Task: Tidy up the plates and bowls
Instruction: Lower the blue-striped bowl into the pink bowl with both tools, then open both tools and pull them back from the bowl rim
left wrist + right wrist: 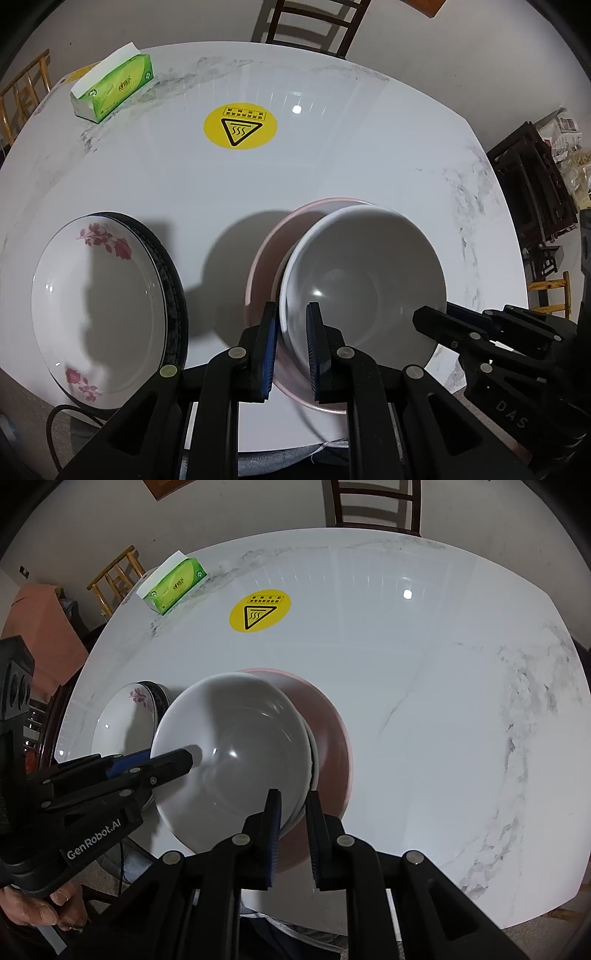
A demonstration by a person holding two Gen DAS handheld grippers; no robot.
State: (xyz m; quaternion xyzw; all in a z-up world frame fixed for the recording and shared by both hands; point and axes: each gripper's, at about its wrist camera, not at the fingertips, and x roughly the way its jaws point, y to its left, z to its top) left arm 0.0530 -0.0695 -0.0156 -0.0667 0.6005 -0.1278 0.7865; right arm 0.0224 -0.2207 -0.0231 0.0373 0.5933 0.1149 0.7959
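A white bowl (362,273) sits tilted over a pink bowl (266,254) near the table's front edge. My left gripper (291,325) is shut on the white bowl's left rim. My right gripper (293,805) is shut on the bowl's right rim; the white bowl (236,753) and pink bowl (328,734) show there too. A white plate with red flowers (99,291) lies on a dark-rimmed plate (173,280) at the left, also seen in the right wrist view (122,716).
The white marble table (332,155) carries a yellow warning sticker (240,125) and a green tissue box (114,88) at the back left. A dark chair (314,22) stands behind the table. Dark furniture (532,184) stands at the right.
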